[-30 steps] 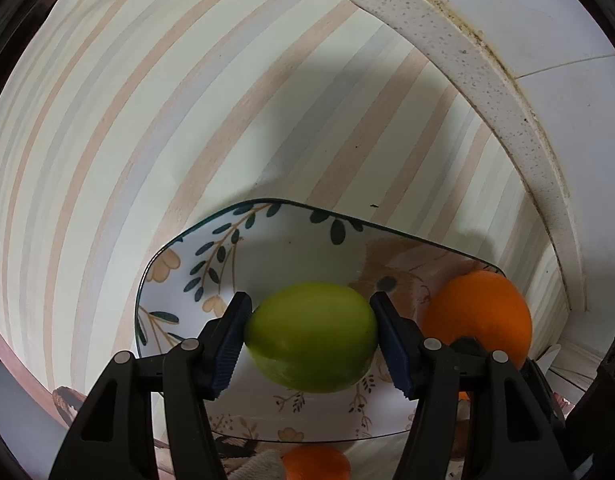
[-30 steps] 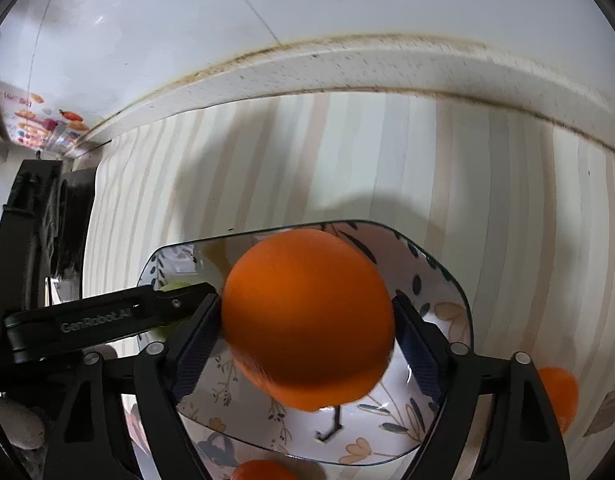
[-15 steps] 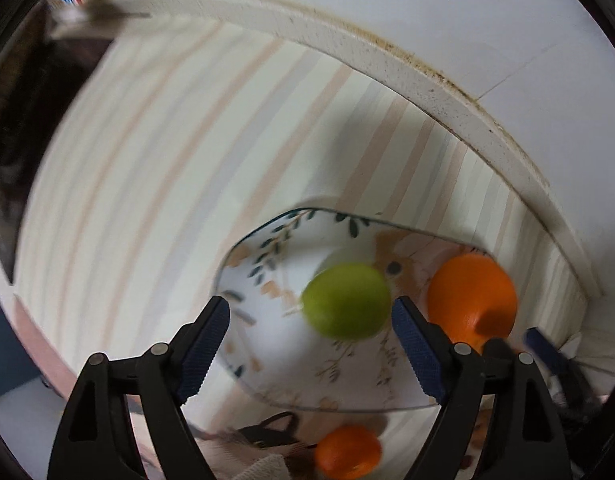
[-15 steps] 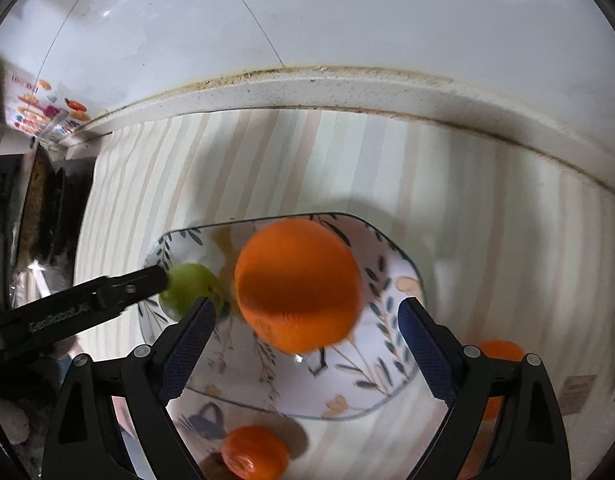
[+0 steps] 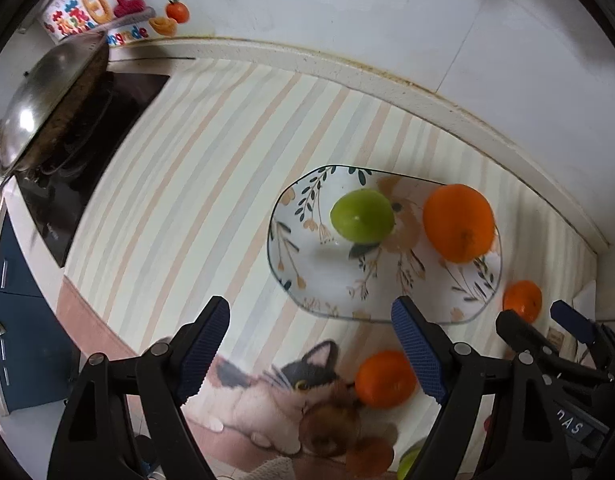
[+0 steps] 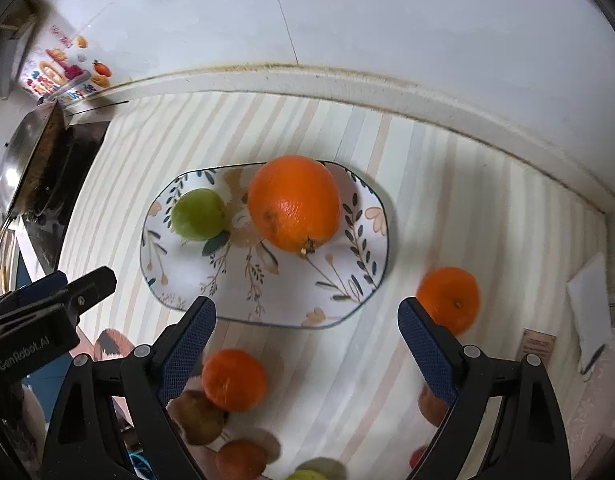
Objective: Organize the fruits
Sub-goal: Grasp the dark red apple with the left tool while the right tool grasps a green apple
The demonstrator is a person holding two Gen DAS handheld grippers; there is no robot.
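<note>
Right wrist view: both grippers [image 6: 305, 330] [image 5: 309, 346] gaping, empty; glossy octagonal floral plate [image 6: 179, 280], smooth green fruit [image 6: 199, 214], dimpled orange [image 6: 294, 203].

At the near edge of the surface [image 6: 487, 240], a green fruit [image 6: 307, 474] is being cut off by the bottom of the right wrist view, and a reddish fruit [image 6: 431, 408] is being largely hidden behind a finger of the right tongs [image 6: 307, 344]. In the left wrist view another green fruit [image 5: 407, 464] is peeking out from behind the left tongs [image 5: 311, 350], cut by the frame. The brown fruits [image 6: 197, 420] nearby are showing too blurred to identify.
</note>
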